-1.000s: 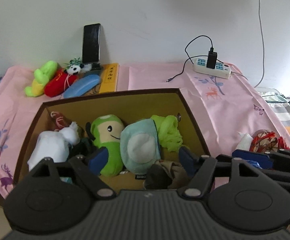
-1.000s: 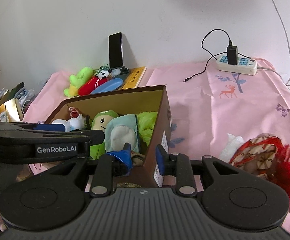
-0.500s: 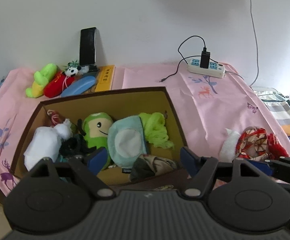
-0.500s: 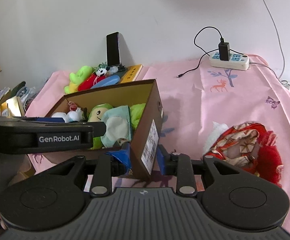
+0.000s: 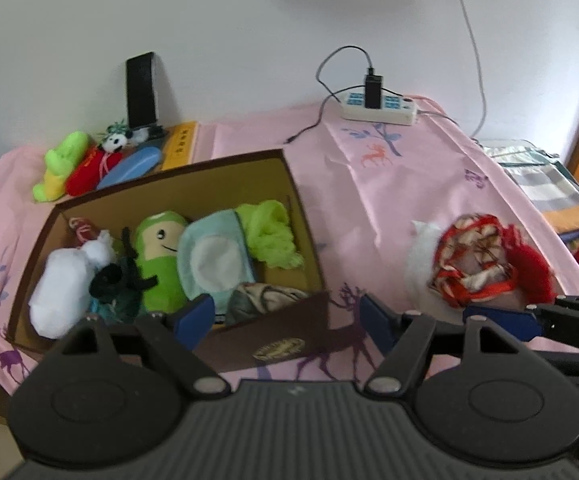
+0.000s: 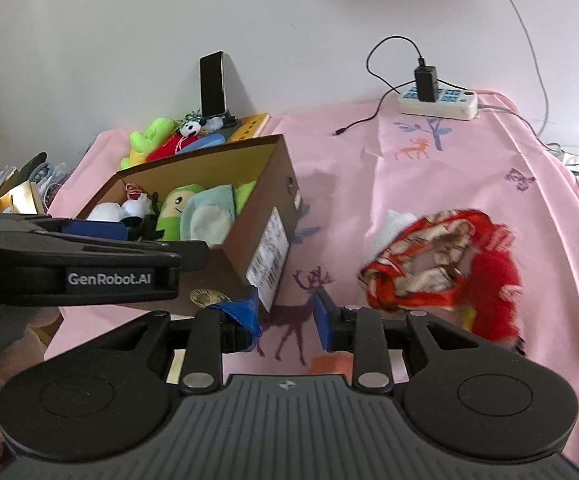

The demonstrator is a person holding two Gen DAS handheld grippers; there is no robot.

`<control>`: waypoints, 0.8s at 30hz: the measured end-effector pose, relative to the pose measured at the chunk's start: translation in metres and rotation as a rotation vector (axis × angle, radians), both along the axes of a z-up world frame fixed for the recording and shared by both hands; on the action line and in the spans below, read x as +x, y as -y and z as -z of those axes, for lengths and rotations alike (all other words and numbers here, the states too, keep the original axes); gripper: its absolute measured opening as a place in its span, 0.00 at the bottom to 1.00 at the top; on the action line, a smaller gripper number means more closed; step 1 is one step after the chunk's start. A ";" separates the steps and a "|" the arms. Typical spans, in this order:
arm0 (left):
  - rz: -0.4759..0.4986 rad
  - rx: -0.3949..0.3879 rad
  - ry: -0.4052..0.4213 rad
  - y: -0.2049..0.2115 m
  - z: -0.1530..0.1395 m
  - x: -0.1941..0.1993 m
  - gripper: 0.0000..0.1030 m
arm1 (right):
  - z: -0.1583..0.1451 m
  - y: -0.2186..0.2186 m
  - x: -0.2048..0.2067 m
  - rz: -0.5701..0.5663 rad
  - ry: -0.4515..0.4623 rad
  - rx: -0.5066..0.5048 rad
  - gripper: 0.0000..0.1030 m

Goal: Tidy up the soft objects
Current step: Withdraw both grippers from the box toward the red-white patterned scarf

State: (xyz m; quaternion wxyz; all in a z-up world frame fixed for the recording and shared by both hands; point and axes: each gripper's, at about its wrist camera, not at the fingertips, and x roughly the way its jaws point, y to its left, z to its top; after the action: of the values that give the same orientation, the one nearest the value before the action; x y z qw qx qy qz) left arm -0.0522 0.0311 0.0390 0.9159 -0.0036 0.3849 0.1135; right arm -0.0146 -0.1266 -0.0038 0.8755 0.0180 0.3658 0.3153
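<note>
Both my grippers have pulled back off the box (image 6: 267, 216); right gripper (image 6: 285, 316) jaws opening, empty, left gripper (image 5: 285, 320) wide, red scarf (image 6: 441, 264) at two o'clock.

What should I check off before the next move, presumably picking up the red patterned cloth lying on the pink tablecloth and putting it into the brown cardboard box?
1. Right gripper free: ok. Its jaws are opening and only tablecloth shows between them.
2. Left gripper free: ok. Jaws wide; the box's near corner sits between the fingers, apparently untouched.
3. Red patterned cloth reachable: ok. It lies loose on the pink tablecloth, ahead and right of the right gripper.
4. Room in the brown cardboard box: cannot tell. The plush toys fill most of it; a gap shows near the lime green fabric.
5. White soft item tucked beside the cloth: cannot tell whether it is attached.
</note>
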 end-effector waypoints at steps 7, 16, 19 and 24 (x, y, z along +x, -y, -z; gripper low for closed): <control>0.104 -0.056 0.009 0.027 0.005 -0.004 0.71 | 0.008 0.029 -0.002 0.026 -0.032 0.010 0.12; 0.185 -0.137 0.018 0.051 0.011 0.006 0.71 | 0.010 0.056 -0.003 0.063 0.001 -0.013 0.12; 0.182 -0.175 0.025 0.051 0.011 0.011 0.71 | 0.008 0.067 0.000 0.092 0.023 -0.017 0.12; 0.169 -0.225 0.024 0.049 0.020 0.021 0.71 | 0.003 0.088 0.005 0.122 0.059 0.023 0.11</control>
State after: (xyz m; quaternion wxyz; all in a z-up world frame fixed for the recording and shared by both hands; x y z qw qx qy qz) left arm -0.0311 -0.0179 0.0195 0.9205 -0.0753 0.3833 -0.0078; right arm -0.0097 -0.2142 -0.0068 0.9032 0.0411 0.3345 0.2658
